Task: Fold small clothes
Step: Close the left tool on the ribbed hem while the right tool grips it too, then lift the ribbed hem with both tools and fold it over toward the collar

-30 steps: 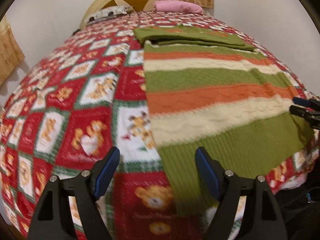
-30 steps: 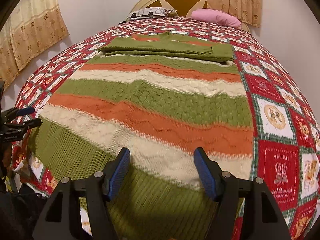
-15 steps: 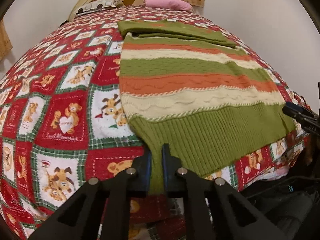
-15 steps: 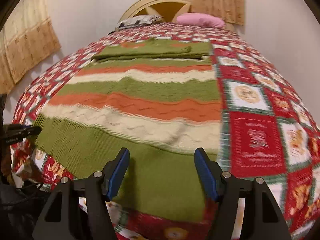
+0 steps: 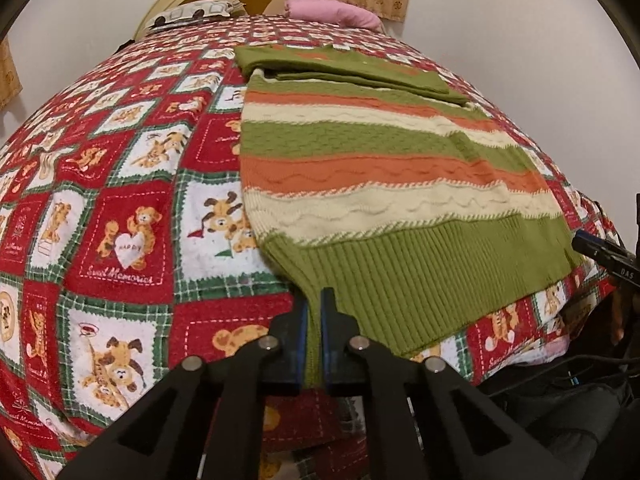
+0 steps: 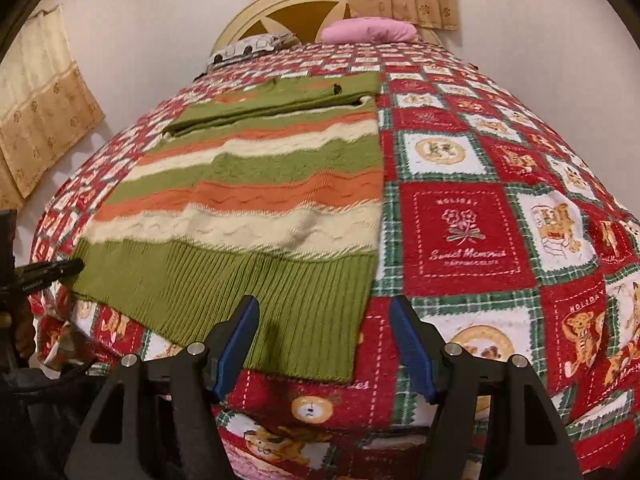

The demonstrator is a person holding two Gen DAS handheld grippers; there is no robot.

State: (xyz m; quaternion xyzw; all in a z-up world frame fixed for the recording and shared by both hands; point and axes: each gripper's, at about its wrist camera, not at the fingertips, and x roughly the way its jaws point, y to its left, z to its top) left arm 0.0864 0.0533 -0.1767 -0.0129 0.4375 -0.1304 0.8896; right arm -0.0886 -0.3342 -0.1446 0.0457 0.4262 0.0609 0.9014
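Observation:
A striped knit sweater (image 5: 384, 168) in green, orange and cream lies flat on the bed, its sleeves folded across the far end. My left gripper (image 5: 314, 300) is shut on the near left corner of the green ribbed hem, which bunches up between the pads. In the right wrist view the same sweater (image 6: 260, 184) fills the left half. My right gripper (image 6: 324, 312) stands open over the hem's near right corner, with the green ribbing and the corner edge between its blue fingers (image 6: 240, 336), the pads apart from the cloth. The left gripper's tip (image 6: 52, 270) shows at the far left edge.
A red, white and green patchwork bedspread (image 5: 120, 240) with bear pictures covers the bed. A pink pillow (image 6: 368, 32) and a patterned one (image 6: 248, 48) lie at the round headboard. Curtains (image 6: 40, 120) hang on the wall. Dark bags and cables (image 5: 580, 380) sit below the bed's edge.
My left gripper went from wide open to shut on the hem's left corner. My right gripper slid right along the hem to its right corner, staying open.

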